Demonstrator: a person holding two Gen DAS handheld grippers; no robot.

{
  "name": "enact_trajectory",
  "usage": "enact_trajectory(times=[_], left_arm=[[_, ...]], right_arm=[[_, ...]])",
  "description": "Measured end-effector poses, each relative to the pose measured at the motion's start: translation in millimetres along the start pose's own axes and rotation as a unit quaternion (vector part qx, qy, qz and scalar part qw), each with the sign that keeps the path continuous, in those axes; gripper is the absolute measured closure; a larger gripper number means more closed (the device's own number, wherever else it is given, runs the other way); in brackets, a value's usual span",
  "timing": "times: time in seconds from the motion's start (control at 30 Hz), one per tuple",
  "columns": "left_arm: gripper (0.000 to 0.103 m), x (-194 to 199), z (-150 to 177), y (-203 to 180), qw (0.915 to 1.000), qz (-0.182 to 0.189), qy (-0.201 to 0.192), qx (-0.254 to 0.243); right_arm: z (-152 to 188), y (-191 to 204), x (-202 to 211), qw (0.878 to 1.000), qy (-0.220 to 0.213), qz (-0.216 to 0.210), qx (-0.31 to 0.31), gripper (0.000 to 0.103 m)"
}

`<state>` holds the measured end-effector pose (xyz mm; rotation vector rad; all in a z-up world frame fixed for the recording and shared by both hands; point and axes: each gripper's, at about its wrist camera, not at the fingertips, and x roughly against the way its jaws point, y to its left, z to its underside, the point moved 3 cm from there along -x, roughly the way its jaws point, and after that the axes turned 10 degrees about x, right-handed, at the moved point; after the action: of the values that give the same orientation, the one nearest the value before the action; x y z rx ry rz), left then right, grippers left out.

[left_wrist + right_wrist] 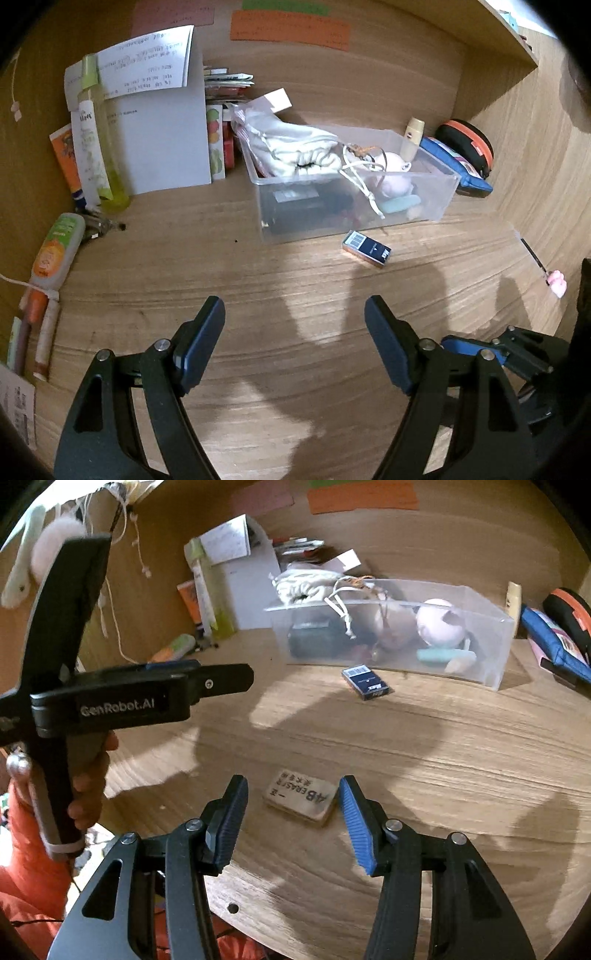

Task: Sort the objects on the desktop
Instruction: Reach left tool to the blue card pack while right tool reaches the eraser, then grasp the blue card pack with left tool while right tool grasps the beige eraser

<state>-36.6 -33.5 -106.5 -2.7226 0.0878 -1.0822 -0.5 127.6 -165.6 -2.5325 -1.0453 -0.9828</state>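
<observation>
1. wood-grain desk (424,746) runs under both grippers, with patches of light and shadow across it.
2. the right gripper (293,801) hangs low over the desk, jaws apart and not touching the eraser (301,800), which lies flat on the wood between the blue pads (354,823).
3. the left gripper (295,334) has its jaws spread wide over bare wood, with nothing between them; in the right wrist view a hand (86,775) grips its handle at the left.
4. a small dark box (366,250) with a barcode lies on the desk just in front of the clear plastic bin (448,195).
5. the bin holds a white drawstring pouch (295,147), a pale round object and other small items.
6. tubes and a bottle (103,136) lean beside white paper (162,147) at the left.
7. a blue pouch (458,162) and a black-and-orange case (469,142) lie to the bin's right.
</observation>
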Motion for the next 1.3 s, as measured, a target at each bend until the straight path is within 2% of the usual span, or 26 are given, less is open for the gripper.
enact_trajectory(times=[0.1, 0.17, 0.23, 0.37, 0.5, 0.57, 0.63, 0.77, 0.9, 1.0, 1.3], left_arm=[[0.025, -5.0, 0.4, -5.2, 0.9999, 0.006, 0.009, -0.005], [0.025, -11.5, -1.0, -12.3, 0.9997, 0.012, 0.019, -0.013], [0.025, -21.8, -3.9, -22.1, 0.9989, 0.011, 0.035, -0.029], [0.025, -43.2, -13.1, -42.1, 0.9968, 0.023, 0.059, -0.049], [0.026, -65.5, -22.4, -59.3, 0.9936, 0.036, 0.082, -0.069], [0.034, -76.5, -26.5, -63.7, 0.9922, 0.036, 0.093, -0.075], [0.037, -86.6, -29.5, -66.7, 0.9907, 0.039, 0.107, -0.075], [0.038, -97.0, -32.0, -73.6, 0.9905, 0.033, 0.11, -0.076], [0.041, -105.2, -28.9, -80.9, 0.9892, 0.02, 0.105, -0.1], [0.05, -106.1, -28.0, -83.9, 0.9889, 0.022, 0.097, -0.11], [0.051, -97.4, -26.1, -78.6, 0.989, 0.029, 0.089, -0.115]], right_arm=[[1.3, 4.7, -3.5, 1.0, -0.002, 0.025, 0.018, 0.056], [1.9, 7.1, -4.8, 0.999, -0.002, 0.04, 0.032, 0.061], [2.7, 5.5, -3.4, 0.999, -0.003, 0.039, 0.034, 0.061], [3.8, -11.7, 4.5, 0.999, -0.007, 0.04, 0.007, 0.061], [5.6, -48.4, 29.0, 0.997, -0.029, 0.057, -0.039, 0.061], [5.1, -63.8, 39.6, 0.996, -0.038, 0.064, -0.058, 0.061], [3.4, -81.4, 51.0, 0.994, -0.05, 0.068, -0.075, 0.061], [-5.9, -98.6, 57.5, 0.992, -0.063, 0.066, -0.082, 0.061], [-16.9, -109.3, 56.3, 0.993, -0.069, 0.056, -0.083, 0.061], [-22.7, -112.3, 57.9, 0.993, -0.073, 0.052, -0.076, 0.061], [-39.6, -117.9, 53.5, 0.993, -0.077, 0.059, -0.074, 0.061]])
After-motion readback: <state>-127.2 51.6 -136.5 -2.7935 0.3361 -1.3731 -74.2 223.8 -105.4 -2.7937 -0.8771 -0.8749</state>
